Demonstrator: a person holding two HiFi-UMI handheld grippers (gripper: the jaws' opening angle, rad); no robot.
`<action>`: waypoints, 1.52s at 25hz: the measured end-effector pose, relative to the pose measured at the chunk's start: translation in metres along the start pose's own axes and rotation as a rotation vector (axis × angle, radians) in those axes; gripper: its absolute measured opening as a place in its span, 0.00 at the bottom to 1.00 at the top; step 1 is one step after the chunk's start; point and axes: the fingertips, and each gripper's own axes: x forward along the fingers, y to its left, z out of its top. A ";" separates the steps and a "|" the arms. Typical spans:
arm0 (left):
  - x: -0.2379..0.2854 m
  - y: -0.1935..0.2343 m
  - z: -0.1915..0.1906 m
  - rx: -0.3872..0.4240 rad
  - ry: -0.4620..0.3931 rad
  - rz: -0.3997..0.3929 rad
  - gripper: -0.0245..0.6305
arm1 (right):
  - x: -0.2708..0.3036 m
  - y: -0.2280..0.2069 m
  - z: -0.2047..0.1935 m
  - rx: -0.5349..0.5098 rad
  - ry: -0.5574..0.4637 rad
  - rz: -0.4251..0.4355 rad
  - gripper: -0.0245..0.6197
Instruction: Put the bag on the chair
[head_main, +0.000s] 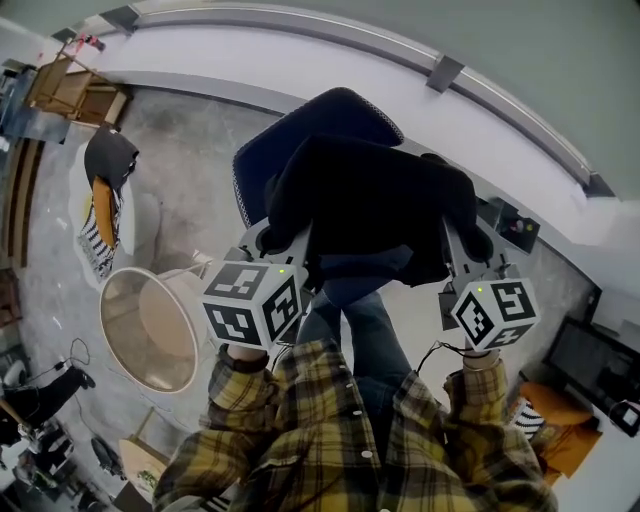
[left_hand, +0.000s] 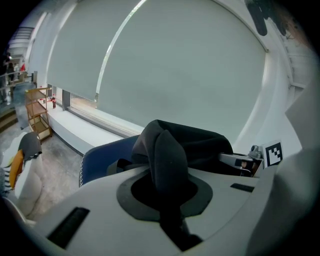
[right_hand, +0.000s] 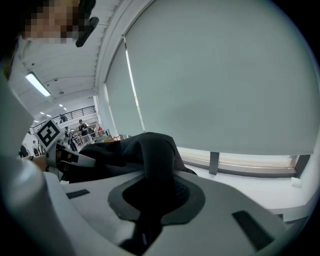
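A black fabric bag (head_main: 375, 205) hangs in the air between my two grippers, over the blue chair (head_main: 300, 130). My left gripper (head_main: 285, 235) is shut on the bag's left edge; a fold of black cloth (left_hand: 167, 160) stands pinched between its jaws. My right gripper (head_main: 462, 245) is shut on the bag's right edge, with black cloth (right_hand: 152, 160) clamped in its jaws. The chair's blue backrest (left_hand: 107, 157) shows behind and below the bag in the left gripper view. The chair's seat is hidden under the bag.
A round beige stool (head_main: 150, 325) stands at the left on the grey floor. A white seat with a black-and-orange item (head_main: 105, 190) lies further left. A long white window ledge (head_main: 300, 60) runs behind the chair. Dark equipment (head_main: 590, 365) sits at the right.
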 end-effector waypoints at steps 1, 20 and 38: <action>0.006 0.002 -0.005 -0.004 0.009 0.001 0.10 | 0.003 -0.003 -0.006 0.003 0.008 -0.003 0.11; 0.088 0.056 -0.125 -0.058 0.162 0.046 0.10 | 0.069 -0.033 -0.152 0.064 0.182 -0.030 0.11; 0.161 0.099 -0.212 -0.055 0.291 0.096 0.10 | 0.123 -0.063 -0.252 0.049 0.306 -0.085 0.11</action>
